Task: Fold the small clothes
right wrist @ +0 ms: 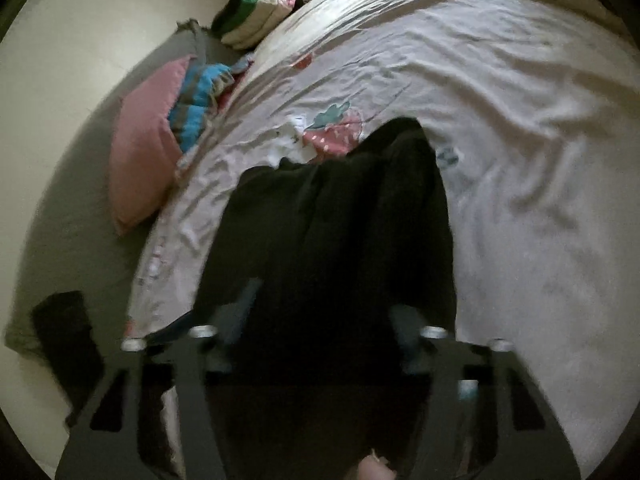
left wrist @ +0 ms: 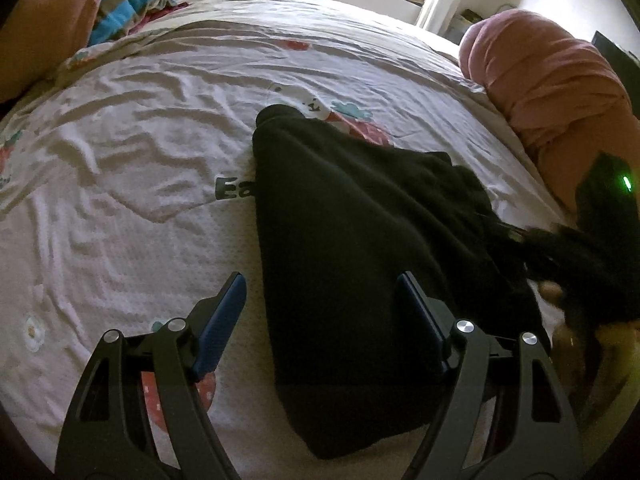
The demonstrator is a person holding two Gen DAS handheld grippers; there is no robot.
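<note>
Black cloth (left wrist: 360, 216) lies on the bed (left wrist: 120, 200). Left tongs (left wrist: 324, 304) apart. Right tongs (right wrist: 324, 320) apart over cloth. Pink pillow (right wrist: 144, 164) beside.

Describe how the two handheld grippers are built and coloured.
The left gripper has black skeletal linkage arms with triangular cut-outs, silver round pivot pins, and flat blue pads on its fingers. The right gripper has the same black frame and silver pins; its pads are too dark and blurred for colour. In the left view its body shows a green light.

garment (left wrist: 352, 216) on bed sheet (left wrist: 120, 184) | pillow (left wrist: 560, 92) — right edge
</note>
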